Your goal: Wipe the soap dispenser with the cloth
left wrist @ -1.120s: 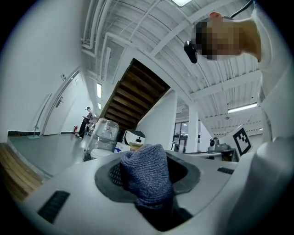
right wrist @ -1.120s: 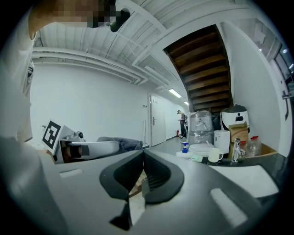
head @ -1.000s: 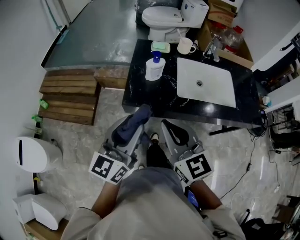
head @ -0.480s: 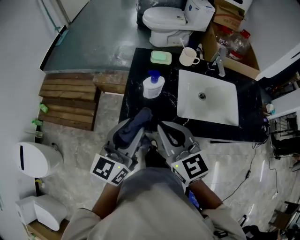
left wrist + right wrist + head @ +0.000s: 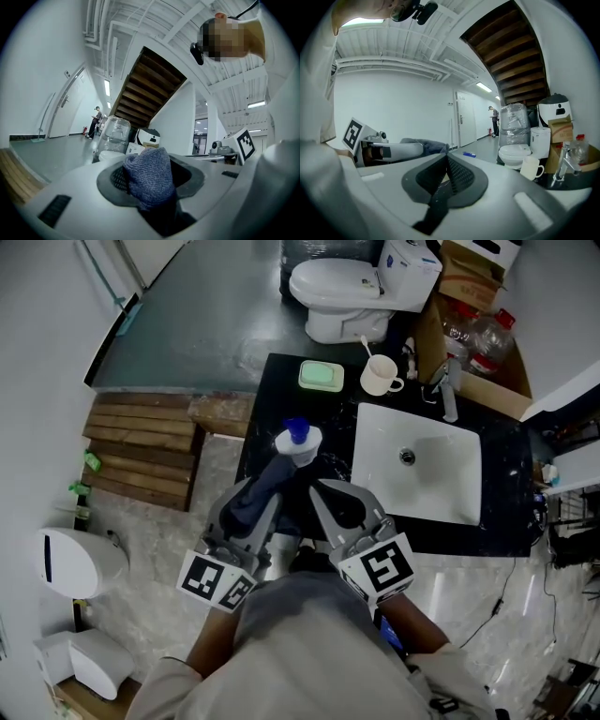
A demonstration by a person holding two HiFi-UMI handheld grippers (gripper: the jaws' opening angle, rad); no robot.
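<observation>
The soap dispenser [image 5: 298,442], white with a blue pump, stands on the left part of the black counter [image 5: 337,420]. My left gripper [image 5: 277,476] is shut on a dark blue cloth [image 5: 261,491] and points level at the dispenser, its tip just short of it. In the left gripper view the cloth [image 5: 149,176] bulges out between the jaws and hides what lies ahead. My right gripper [image 5: 323,491] is shut and empty beside the left one, right of the dispenser. The right gripper view shows its pads [image 5: 457,174] pressed together and the blue pump [image 5: 469,154] beyond.
A white sink basin [image 5: 417,474] with a faucet [image 5: 448,395] fills the counter's right half. A mug [image 5: 380,376] and a green soap dish [image 5: 322,376] stand at the back edge. A toilet [image 5: 337,287] is behind, wooden steps [image 5: 141,451] at the left.
Both grippers have moved forward over the counter's near edge. The dispenser now lies right at the left gripper's cloth tip, where before it stood well ahead.
</observation>
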